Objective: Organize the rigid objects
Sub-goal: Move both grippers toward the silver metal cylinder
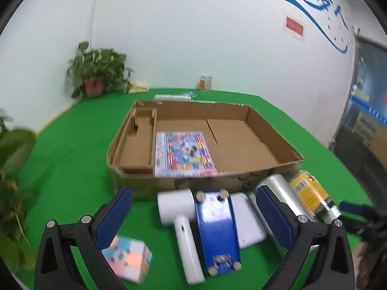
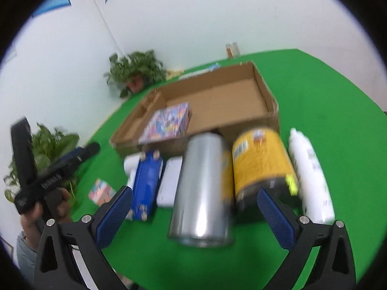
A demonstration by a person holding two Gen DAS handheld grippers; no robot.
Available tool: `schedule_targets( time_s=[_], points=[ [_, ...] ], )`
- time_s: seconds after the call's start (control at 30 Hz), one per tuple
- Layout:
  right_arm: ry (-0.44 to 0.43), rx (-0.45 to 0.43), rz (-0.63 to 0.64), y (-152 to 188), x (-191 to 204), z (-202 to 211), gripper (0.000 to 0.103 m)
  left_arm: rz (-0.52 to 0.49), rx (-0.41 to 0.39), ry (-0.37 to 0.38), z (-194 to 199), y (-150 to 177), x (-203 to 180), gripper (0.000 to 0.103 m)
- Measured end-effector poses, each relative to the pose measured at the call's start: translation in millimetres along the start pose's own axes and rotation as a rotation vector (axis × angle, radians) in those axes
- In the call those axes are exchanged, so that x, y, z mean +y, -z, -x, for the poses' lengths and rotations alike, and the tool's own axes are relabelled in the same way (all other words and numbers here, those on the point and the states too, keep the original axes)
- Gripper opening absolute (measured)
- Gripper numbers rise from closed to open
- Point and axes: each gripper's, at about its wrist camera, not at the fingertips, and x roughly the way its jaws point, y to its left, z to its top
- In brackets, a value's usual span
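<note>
A shallow cardboard box (image 1: pixel 263 169) (image 2: pixel 268 118) sits on the green table with a colourful flat box (image 1: pixel 185 153) (image 2: pixel 167 120) inside. In front lie a blue wheeled toy (image 1: pixel 217 232) (image 2: pixel 146 183), white pieces (image 1: pixel 186 239) (image 2: pixel 169 183), a silver can (image 1: pixel 283 188) (image 2: pixel 200 191), a yellow can (image 1: pixel 309 195) (image 2: pixel 261 164), a white bottle (image 2: pixel 312 176) and a pastel cube (image 1: pixel 128 258) (image 2: pixel 101 191). My left gripper (image 1: pixel 193 215) is open above the blue toy. My right gripper (image 2: pixel 194 215) is open above the silver can. Neither holds anything.
Potted plants (image 1: pixel 99 72) (image 2: pixel 135 70) stand at the table's far left, another plant (image 1: pixel 12 169) at the left edge. A glass jar (image 1: pixel 205 82) (image 2: pixel 232 49) and flat items (image 1: pixel 174 96) lie behind the box. A white wall bounds the back.
</note>
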Motion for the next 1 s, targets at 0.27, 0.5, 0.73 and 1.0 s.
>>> schedule_targets(
  time_s=[0.27,0.5,0.73,1.0],
  points=[
    [-0.016,0.189,-0.222,16,-25,-42,0.102,0.102,0.088,0.14,6,35,-4,0.103],
    [-0.05,0.268,-0.257,33,-26,-64,0.087,0.121,0.144,0.238,-1,45,-20,0.103],
    [0.152,0.222,0.01,61,12,-30,0.087,0.181,0.284,0.428,-22,60,-32,0.102],
    [0.009,0.238,0.143,83,33,12,0.088,0.225,0.45,0.562,-49,92,-51,0.102]
  ],
)
